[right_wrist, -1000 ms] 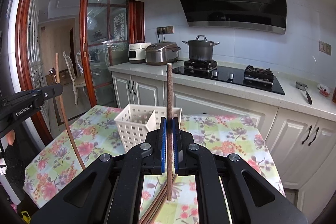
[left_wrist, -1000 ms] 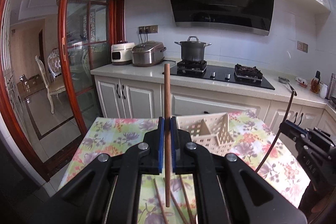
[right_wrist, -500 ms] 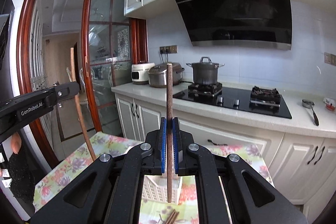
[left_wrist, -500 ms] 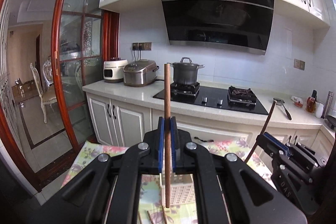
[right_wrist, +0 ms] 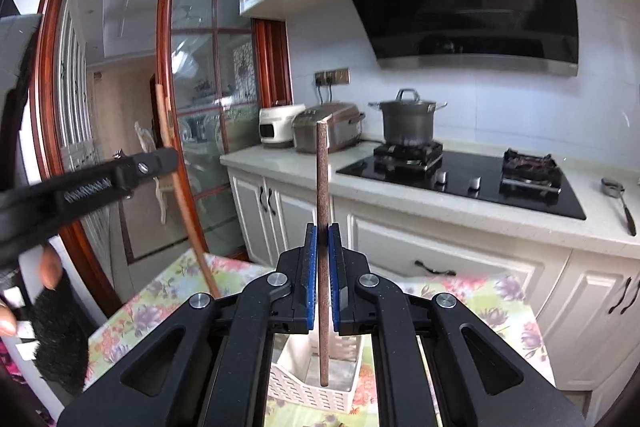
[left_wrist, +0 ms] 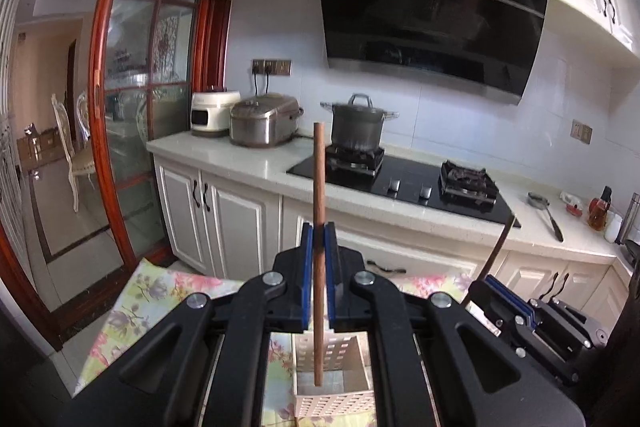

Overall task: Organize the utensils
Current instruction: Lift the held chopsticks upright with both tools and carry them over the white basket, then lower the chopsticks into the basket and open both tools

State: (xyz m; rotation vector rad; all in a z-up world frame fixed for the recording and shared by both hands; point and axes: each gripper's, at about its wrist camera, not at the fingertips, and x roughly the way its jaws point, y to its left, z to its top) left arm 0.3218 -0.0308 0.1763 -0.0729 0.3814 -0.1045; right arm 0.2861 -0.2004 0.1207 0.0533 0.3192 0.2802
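Note:
My left gripper (left_wrist: 319, 239) is shut on a brown chopstick (left_wrist: 319, 187) held upright, its lower tip hanging over the white slotted basket (left_wrist: 332, 399) on the floral table. My right gripper (right_wrist: 322, 239) is shut on a second, speckled brown chopstick (right_wrist: 322, 187), also upright, its lower tip above the same basket (right_wrist: 304, 387). The right gripper shows at the lower right of the left wrist view (left_wrist: 500, 291). The left gripper (right_wrist: 152, 163) and its chopstick (right_wrist: 180, 187) show at the left of the right wrist view.
The table has a floral cloth (left_wrist: 160, 291). Beyond it stand white cabinets, a counter (left_wrist: 240, 163) with two rice cookers, a pot (left_wrist: 358, 125) on a black hob, and a range hood. A glass sliding door (left_wrist: 132, 107) is at left.
Both grippers have risen and come over the basket, each keeping its chopstick. The basket now lies directly below the chopstick tips, and the loose chopsticks on the table have left view.

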